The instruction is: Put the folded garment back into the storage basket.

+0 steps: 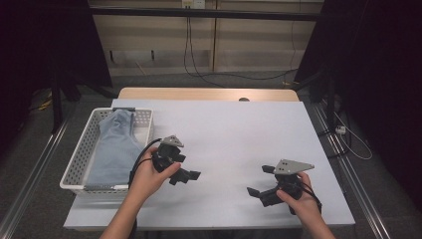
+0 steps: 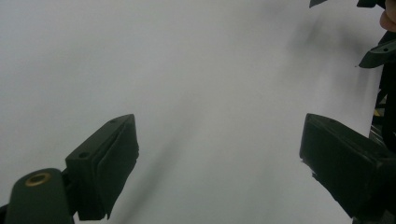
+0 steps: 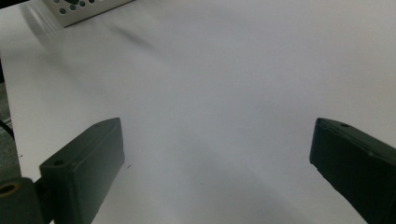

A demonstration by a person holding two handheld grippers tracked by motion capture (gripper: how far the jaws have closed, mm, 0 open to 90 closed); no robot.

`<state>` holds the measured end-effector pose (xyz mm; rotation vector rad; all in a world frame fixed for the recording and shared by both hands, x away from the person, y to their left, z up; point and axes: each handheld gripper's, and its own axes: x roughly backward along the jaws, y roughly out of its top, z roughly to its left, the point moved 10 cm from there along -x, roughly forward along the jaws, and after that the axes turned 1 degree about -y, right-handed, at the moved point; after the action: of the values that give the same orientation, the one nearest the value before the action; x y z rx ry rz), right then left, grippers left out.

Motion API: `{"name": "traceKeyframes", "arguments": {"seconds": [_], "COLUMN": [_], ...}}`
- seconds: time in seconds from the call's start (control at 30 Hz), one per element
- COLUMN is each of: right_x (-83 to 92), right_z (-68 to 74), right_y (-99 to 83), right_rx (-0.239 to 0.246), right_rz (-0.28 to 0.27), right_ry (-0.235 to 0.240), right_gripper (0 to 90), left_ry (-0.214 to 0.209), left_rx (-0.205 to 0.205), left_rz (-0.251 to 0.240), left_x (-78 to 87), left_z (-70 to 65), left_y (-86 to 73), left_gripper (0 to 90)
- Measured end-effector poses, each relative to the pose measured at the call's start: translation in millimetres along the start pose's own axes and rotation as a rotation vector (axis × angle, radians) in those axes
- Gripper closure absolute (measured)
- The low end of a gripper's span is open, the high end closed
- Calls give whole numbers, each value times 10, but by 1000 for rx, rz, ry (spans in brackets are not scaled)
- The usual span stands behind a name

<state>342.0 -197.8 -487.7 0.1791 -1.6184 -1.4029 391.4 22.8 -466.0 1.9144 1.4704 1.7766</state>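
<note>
**Folded cloth lay in the basket, to the left of the nearer gripper**

The light blue folded cloth (image 1: 115,144) rested inside the white perforated plastic basket (image 1: 79,154) at the left edge of the pale grey desk (image 1: 234,134), its long axis running from near to far along the basket. The left gripper (image 1: 190,175) was held just right of the basket, but its jaws pointed right, away from the cloth, and stood wide apart with nothing between them (image 2: 210,154). The right gripper (image 1: 260,180) was well apart from the basket, at the near right of the desk, jaws likewise spread and empty (image 3: 215,158), aimed left. By my judgement the left hand (image 1: 149,177) was far better placed, though it would have to turn back toward the basket first.
</note>
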Motion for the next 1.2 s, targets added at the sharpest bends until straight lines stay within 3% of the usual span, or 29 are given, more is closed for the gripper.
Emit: {"name": "traceKeyframes", "arguments": {"seconds": [0.23,0.4,0.5,1.2], "right_x": [33,67,79,104], "right_z": [-12,-28,-31,-36], "right_y": [-45,-61,-74,-125], "right_rx": [-9,-13,-11,-3], "right_rz": [6,7,9,31], "right_ry": [2,-3,-4,0], "right_gripper": [28,29,28,28], "left_ry": [-26,-27,-25,-34], "left_rx": [-10,14,-1,-2], "left_rz": [-5,-20,-10,-6], "left_x": [16,39,58,143], "left_z": [-38,-28,-38,-82], "left_y": [-89,-120,-154,-353], "left_gripper": [115,115,115,115]}}
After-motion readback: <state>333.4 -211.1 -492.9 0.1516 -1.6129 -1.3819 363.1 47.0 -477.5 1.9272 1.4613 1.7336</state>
